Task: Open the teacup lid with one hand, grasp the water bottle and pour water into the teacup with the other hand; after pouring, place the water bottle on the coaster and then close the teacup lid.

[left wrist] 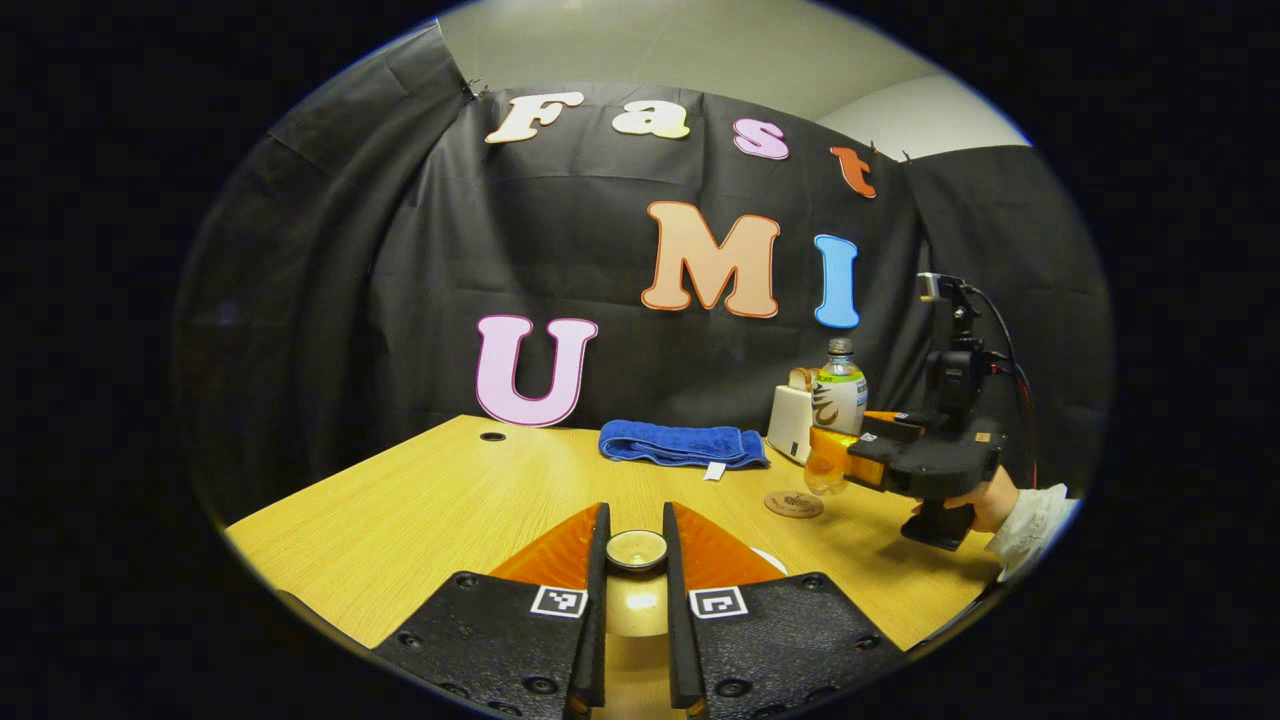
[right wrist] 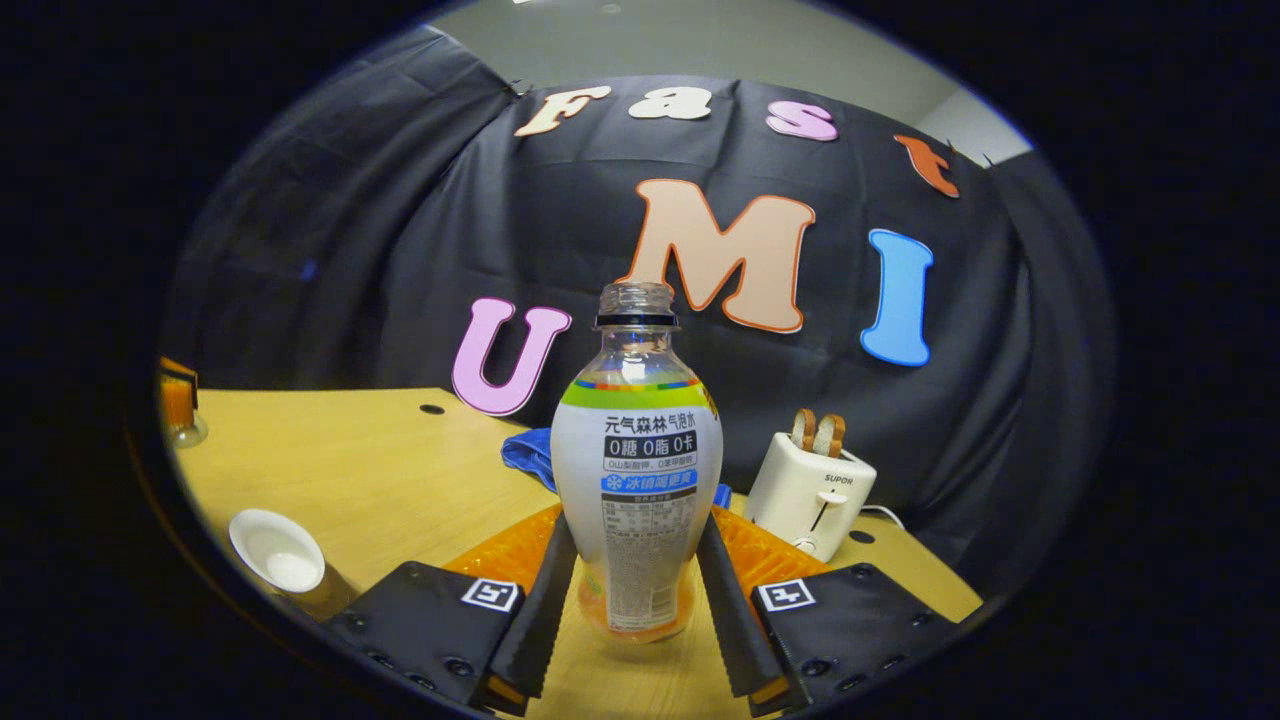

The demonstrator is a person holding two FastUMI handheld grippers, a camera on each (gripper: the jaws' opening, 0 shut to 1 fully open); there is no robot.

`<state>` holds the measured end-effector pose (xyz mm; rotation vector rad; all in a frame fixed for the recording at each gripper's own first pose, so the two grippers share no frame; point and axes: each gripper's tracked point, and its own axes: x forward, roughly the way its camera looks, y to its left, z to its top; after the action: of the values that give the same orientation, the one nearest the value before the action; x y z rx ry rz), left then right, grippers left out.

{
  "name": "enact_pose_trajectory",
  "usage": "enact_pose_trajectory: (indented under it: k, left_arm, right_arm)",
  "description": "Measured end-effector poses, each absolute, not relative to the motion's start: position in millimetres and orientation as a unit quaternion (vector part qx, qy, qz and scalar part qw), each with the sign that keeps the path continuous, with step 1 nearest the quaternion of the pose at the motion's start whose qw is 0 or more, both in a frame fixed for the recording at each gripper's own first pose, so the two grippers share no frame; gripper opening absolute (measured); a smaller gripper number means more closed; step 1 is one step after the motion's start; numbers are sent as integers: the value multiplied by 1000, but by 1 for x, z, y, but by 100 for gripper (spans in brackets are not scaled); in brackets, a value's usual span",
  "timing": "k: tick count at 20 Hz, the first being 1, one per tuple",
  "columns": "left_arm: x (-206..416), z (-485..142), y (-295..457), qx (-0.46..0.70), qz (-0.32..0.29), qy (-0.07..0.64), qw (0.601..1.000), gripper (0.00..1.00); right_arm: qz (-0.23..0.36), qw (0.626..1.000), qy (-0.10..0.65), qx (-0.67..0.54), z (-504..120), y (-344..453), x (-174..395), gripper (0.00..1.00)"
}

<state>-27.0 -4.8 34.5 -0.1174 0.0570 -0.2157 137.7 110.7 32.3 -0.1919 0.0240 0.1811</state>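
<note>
Blue towel (left wrist: 683, 444) folded at wooden table's (left wrist: 420, 500) back edge; white toaster (right wrist: 810, 494) beside it.

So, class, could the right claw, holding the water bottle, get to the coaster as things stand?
Probably yes. The right claw grips the water bottle just beside the coaster, which lies bare on the table; the toaster and towel sit behind it, out of the way.

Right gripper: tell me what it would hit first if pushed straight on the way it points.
The right gripper already holds the bottle between its fingers, so nothing comes before that. Past the bottle, the blue towel likely comes next, then the booth wall; depth is hard to judge.
</note>
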Motion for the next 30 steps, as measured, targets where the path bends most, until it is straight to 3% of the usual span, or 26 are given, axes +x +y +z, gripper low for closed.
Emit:
enact_pose_trajectory:
  k: [7,20,25,30]
  left_arm:
    - [-28,32,-13,-59,-116,34,991,23]
    - [-32,26,-23,-63,-123,42,990,23]
    - [-34,28,-26,-59,-126,39,990,22]
    - [-29,32,-41,-52,-145,33,988,23]
  right_arm:
    - [65,997,51,2,2,91,182,71]
    - [47,996,69,-28,-25,90,191,72]
    - [51,995,87,-19,-38,91,185,87]
    - [44,997,63,-18,-24,84,168,94]
